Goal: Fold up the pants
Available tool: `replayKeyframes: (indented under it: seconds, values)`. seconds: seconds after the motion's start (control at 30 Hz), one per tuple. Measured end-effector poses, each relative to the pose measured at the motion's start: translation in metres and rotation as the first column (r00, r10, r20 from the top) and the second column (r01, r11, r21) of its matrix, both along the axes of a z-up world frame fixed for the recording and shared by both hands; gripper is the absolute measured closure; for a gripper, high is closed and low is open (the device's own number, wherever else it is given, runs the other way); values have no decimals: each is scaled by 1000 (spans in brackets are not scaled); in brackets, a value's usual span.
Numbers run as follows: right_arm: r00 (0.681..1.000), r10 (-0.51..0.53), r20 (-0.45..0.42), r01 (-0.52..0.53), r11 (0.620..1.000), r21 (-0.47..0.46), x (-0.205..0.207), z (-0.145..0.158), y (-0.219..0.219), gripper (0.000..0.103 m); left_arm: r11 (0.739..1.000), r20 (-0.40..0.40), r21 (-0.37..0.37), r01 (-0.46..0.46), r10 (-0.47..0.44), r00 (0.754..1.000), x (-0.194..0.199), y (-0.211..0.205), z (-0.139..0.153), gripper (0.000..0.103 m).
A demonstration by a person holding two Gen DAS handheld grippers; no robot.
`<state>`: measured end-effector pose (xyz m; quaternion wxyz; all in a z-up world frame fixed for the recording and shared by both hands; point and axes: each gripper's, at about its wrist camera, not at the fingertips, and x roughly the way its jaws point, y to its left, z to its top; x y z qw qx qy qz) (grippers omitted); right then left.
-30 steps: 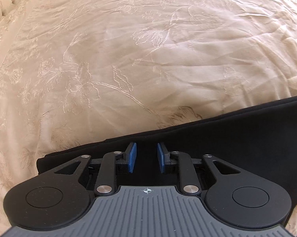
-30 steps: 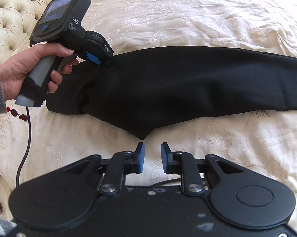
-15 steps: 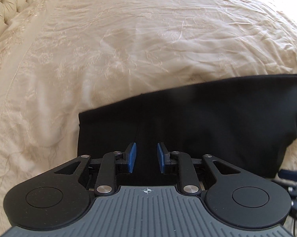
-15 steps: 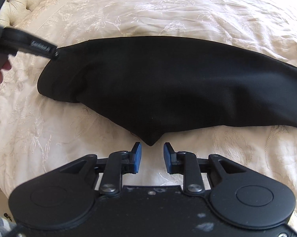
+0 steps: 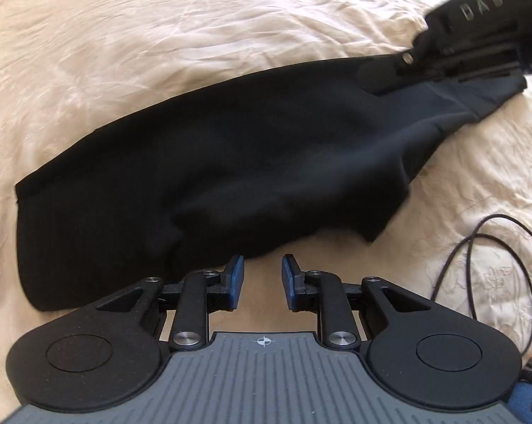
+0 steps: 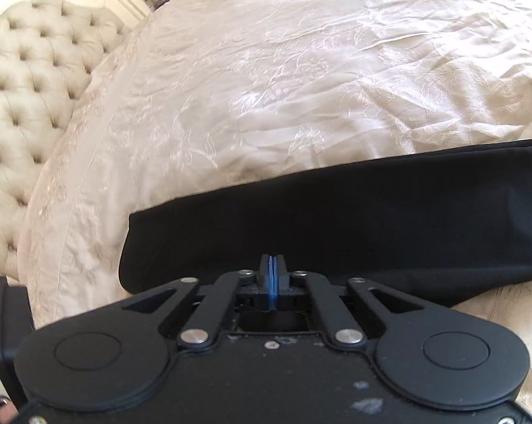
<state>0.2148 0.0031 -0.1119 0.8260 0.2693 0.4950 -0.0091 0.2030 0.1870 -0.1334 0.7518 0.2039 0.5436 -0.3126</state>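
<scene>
Black pants [image 5: 213, 176] lie folded lengthwise on the cream bedspread [image 5: 160, 35]. My left gripper [image 5: 262, 277] is open and empty, just off the pants' near edge, above bare bedspread. In the left wrist view my right gripper's fingers [image 5: 389, 77] rest on the pants at the far right end. In the right wrist view my right gripper [image 6: 272, 265] has its blue pads pressed together over the pants [image 6: 336, 219], close to their near edge. I cannot tell whether cloth is pinched between them.
A tufted cream headboard [image 6: 29, 88] stands to the left in the right wrist view. A black cable [image 5: 478, 247] loops on the bedspread at the right of the left wrist view. The embroidered bedspread [image 6: 301, 70] stretches beyond the pants.
My left gripper has pulled back off the pants and now sits at their near edge. My right gripper has moved onto the pants and its pads have closed.
</scene>
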Motion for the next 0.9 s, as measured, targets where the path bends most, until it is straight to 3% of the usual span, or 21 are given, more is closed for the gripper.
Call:
replayKeyframes:
  seconds: [0.13,0.2,0.27,0.5,0.67,0.83,0.9]
  values:
    - [1000,-11,-11,11,1000,-23,7,5,-10,99,999,9,34,19,-20,1000,8,-20,-8,80]
    - [1000,4,-23,-5,999,-50,1,4,-9,91,1000,-11,28,1,0,1000,14,-19,-9,80]
    - [998,21,-52,-25,997,-73,-11,1,-8,90,1000,-30,15,-24,25,999,19,-13,-8,80]
    - [976,163,-144,-179,977,-112,-56,-33,32,75,991,35,23,-132,132,991,46,17,3,80]
    - [955,263,-139,-287,939,-191,-63,-50,68,72,972,57,37,-230,228,972,78,39,7,80]
    - [957,273,-96,-289,924,-250,-50,-57,81,70,950,77,48,-309,305,949,92,63,14,80]
    - [959,271,-79,-282,921,-269,-43,-53,81,77,940,73,52,-337,333,940,92,72,14,80]
